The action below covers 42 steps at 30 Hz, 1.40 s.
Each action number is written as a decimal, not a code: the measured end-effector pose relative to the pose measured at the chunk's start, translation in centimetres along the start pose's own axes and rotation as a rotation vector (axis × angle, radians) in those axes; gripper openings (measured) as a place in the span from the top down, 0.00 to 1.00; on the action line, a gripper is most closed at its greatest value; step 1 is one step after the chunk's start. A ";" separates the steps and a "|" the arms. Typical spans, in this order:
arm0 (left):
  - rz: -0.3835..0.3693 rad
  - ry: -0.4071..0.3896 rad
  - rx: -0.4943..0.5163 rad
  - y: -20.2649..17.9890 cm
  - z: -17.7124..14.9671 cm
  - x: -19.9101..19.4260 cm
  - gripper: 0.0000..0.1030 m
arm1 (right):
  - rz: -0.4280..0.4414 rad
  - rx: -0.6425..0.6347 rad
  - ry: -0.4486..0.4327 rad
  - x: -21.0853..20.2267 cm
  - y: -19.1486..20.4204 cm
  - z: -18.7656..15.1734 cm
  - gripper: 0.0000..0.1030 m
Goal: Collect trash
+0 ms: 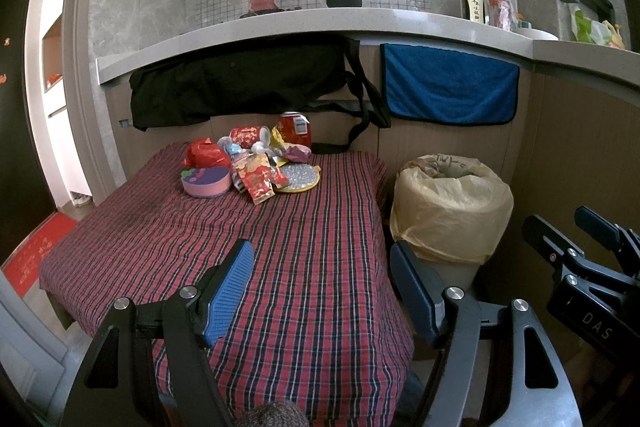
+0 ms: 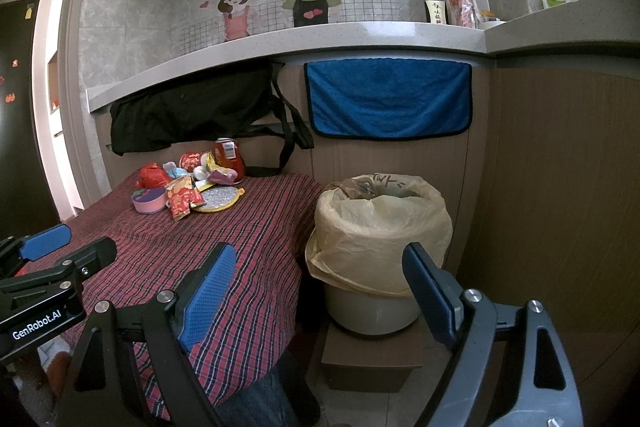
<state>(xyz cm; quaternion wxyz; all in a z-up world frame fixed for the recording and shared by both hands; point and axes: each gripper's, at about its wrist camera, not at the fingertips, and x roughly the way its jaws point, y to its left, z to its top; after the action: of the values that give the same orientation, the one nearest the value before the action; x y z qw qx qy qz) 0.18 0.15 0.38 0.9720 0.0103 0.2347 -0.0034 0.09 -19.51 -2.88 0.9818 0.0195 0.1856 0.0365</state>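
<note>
The trash [image 1: 256,159] lay in a loose heap at the far end of the table [image 1: 320,267], which was covered with a red plaid cloth: a crumpled red wrapper [image 1: 204,153], a red-and-gold packet [image 1: 258,181], a red can lying on its side [image 1: 246,135], an upright red can [image 1: 294,129] behind it, plus a round pink-and-purple container [image 1: 206,182] and a silvery disc with a yellow rim [image 1: 297,178] at the front edge of the pile. None of it had been picked up, so the job looked to be at its very start, with the first reach not yet made. The bin [image 2: 380,227], lined with a pale yellow bag and standing on a low brown box just beside the table's right edge, waited open-topped. The next move probably called for one tool to travel forward across the cloth to the pile and close on a single light piece, most likely the packet sticking out at the front. The left tool [image 1: 320,287] hovered low over the near edge of the table, jaws spread wide and holding nothing. The right tool [image 2: 316,291] hung alongside it, equally wide and unloaded, its gap framing the bin.
</note>
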 end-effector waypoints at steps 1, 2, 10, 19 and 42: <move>0.000 0.001 0.000 0.0 0.0 0.0 0.31 | 0.001 0.001 0.000 0.0 0.0 0.0 0.19; 0.000 0.000 0.000 0.0 0.0 0.0 0.31 | 0.002 0.002 0.000 0.0 0.0 0.0 0.19; 0.000 0.001 0.000 0.0 -0.1 0.0 0.31 | 0.002 0.003 -0.001 0.0 0.0 0.0 0.19; -0.010 0.005 0.002 0.0 0.2 0.2 0.31 | 0.005 0.002 0.001 0.0 -0.1 0.0 0.19; 0.080 0.054 -0.332 25.8 7.6 15.1 0.31 | 0.253 -0.263 0.036 16.7 13.2 10.2 0.21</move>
<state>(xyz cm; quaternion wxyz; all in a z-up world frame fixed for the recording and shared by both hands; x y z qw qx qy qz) 17.36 25.75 0.69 0.9530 -0.1410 0.2575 0.0744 18.47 -5.28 1.21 0.9600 -0.0866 0.1926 0.1841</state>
